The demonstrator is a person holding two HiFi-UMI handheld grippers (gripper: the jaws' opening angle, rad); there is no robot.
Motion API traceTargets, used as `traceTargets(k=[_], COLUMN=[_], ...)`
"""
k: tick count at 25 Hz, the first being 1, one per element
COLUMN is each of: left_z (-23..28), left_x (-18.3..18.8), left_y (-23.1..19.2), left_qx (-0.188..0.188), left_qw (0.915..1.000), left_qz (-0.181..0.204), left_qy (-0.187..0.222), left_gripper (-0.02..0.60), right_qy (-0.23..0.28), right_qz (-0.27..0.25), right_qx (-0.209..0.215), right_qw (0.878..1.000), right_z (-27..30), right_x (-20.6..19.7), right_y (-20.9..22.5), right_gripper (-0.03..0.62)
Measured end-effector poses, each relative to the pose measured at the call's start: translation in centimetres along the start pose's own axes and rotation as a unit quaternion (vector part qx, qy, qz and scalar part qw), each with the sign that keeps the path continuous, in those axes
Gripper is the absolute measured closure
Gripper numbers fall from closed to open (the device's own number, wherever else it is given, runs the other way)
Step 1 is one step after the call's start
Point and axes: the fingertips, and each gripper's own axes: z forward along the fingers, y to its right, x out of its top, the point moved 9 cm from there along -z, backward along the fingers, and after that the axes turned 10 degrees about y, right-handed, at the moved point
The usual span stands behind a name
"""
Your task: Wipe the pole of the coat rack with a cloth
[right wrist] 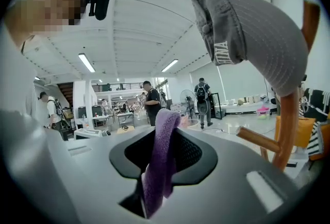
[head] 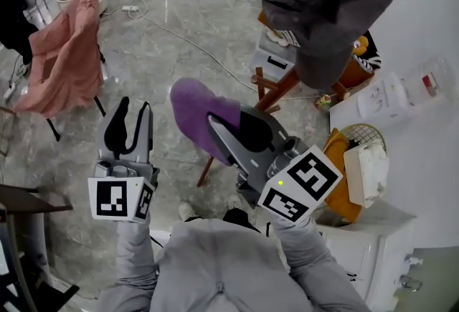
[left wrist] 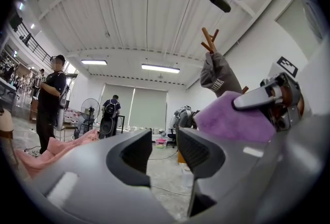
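The wooden coat rack [head: 278, 90] stands ahead on the right, and a grey garment [head: 337, 2] draped over its top hides most of the pole from the head view. My right gripper [head: 226, 120] is shut on a purple cloth [head: 199, 108], held up just left of the rack. In the right gripper view the cloth [right wrist: 160, 161] hangs between the jaws, with the brown pole [right wrist: 287, 115] and grey garment [right wrist: 247, 27] close on the right. My left gripper [head: 135, 108] is open and empty, to the left of the cloth [left wrist: 232, 115].
A chair draped with pink fabric [head: 68, 52] stands on the floor at left. Cables [head: 179, 31] run across the tiles. A white cabinet [head: 373, 232] with a basket [head: 362, 135] and an orange bag [head: 343, 192] sits at right. People [left wrist: 51, 99] stand far off.
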Motion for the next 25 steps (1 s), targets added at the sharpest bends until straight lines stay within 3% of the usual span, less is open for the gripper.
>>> traceTargets(k=[8, 15, 20, 25], left_z=[1.0, 3.0, 3.8, 3.9], left_x=[-0.1, -0.3, -0.9, -1.6], left_y=[2.5, 7.5, 12.2, 16.0], left_qx=[-0.026, -0.043, -0.032, 0.010], left_qw=[0.9996, 0.9989, 0.9992, 0.9993], left_qz=[0.012, 0.020, 0.024, 0.033], left_qy=[-0.005, -0.003, -0.007, -0.013], left_gripper=[0.418, 0.418, 0.418, 0.417], right_qy=[0.012, 0.028, 0.018, -0.003], right_qz=[0.028, 0.032, 0.039, 0.046], right_qx=[-0.035, -0.044, -0.027, 0.013], right_qw=[0.999, 0.998, 0.999, 0.999], right_z=[-4.1, -9.1, -12.6, -14.9], right_x=[-1.6, -1.2, -1.1, -1.4], right_y=[1.5, 4.7, 7.9, 11.2], right_gripper=[0.513, 0.513, 0.513, 0.513])
